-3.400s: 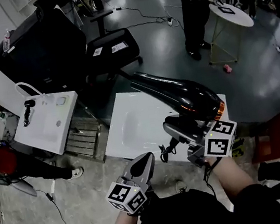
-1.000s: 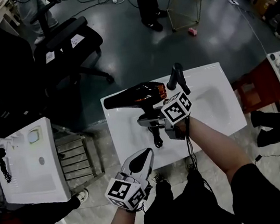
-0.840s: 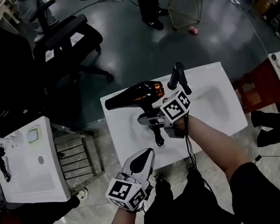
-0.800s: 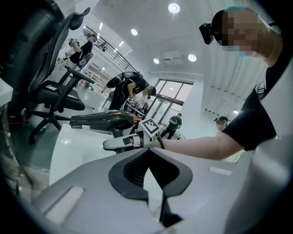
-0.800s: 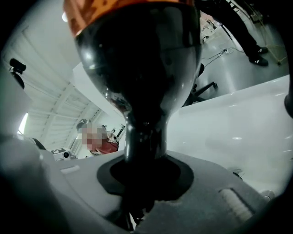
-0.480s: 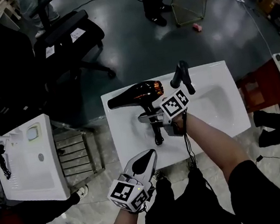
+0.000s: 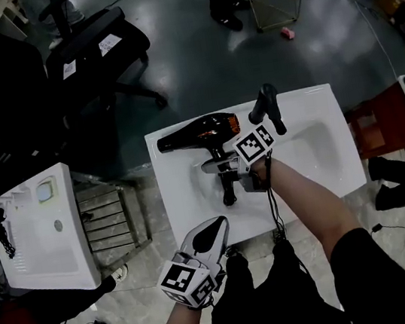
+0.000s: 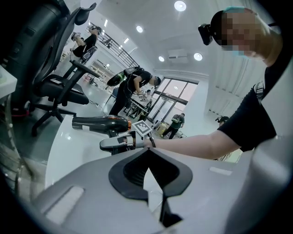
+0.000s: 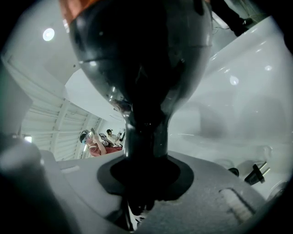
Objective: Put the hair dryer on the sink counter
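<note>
The black hair dryer (image 7: 198, 131) with an orange band lies level over the back left of the white sink counter (image 7: 186, 206), barrel pointing left. Whether it touches the counter I cannot tell. My right gripper (image 7: 225, 167) is shut on its handle, which hangs toward me. In the right gripper view the hair dryer (image 9: 137, 55) fills the top, its handle clamped in my right gripper (image 9: 144, 176). My left gripper (image 7: 208, 239) hovers at the counter's front edge, jaws together and empty. From the left gripper (image 8: 149, 155) view, the hair dryer (image 8: 98, 122) sits ahead.
A black faucet (image 7: 267, 105) stands just right of the dryer, with the basin (image 7: 314, 147) beyond it. The dryer's plug (image 9: 254, 173) lies on the counter. A second white sink (image 7: 38, 229), a metal rack (image 7: 108, 218) and an office chair (image 7: 94, 52) stand to the left.
The right gripper has sunk with the hair dryer toward the counter and rolled slightly. The left gripper has stayed at the front edge.
</note>
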A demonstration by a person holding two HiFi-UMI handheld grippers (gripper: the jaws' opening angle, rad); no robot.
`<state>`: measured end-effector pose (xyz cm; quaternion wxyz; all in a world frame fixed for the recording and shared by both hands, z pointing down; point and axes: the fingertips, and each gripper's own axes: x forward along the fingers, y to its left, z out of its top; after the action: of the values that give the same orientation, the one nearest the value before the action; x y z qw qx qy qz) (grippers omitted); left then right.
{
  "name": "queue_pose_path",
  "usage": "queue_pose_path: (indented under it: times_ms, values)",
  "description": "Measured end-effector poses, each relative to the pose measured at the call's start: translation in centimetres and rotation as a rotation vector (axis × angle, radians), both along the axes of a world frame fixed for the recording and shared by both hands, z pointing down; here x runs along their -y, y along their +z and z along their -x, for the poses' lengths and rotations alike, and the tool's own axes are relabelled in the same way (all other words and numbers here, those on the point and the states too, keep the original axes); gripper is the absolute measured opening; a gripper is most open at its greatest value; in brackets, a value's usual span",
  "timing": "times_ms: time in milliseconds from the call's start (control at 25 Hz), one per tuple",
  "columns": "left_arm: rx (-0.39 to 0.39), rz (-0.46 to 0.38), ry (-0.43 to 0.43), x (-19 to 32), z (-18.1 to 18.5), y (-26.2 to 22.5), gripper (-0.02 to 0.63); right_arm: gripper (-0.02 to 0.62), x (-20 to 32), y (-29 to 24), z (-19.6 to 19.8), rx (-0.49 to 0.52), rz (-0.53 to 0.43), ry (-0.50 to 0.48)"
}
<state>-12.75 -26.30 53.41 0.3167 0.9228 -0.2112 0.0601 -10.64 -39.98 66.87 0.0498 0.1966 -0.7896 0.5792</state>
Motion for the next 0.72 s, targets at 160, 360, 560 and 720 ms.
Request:
queue_pose_path:
  times_ms: [160,360,560,720]
  values:
    - [0.002,0.010,-0.005,0.1,-0.1,0.3,0.003,0.088,0.2,1.3,-0.4,-0.019,0.046,-0.002]
    - [0.002,0.018,-0.010,0.2,-0.2,0.4,0.003,0.089,0.6,1.7,-0.8,-0.015,0.069,0.006]
    - [0.001,0.029,-0.019,0.0,0.0,0.8,0.003,0.089,0.9,2.8,-1.2,-0.057,0.101,0.013]
    - [-0.002,0.041,-0.022,-0.2,-0.2,1.1,0.003,0.089,1.2,3.1,-1.5,-0.097,0.120,0.009]
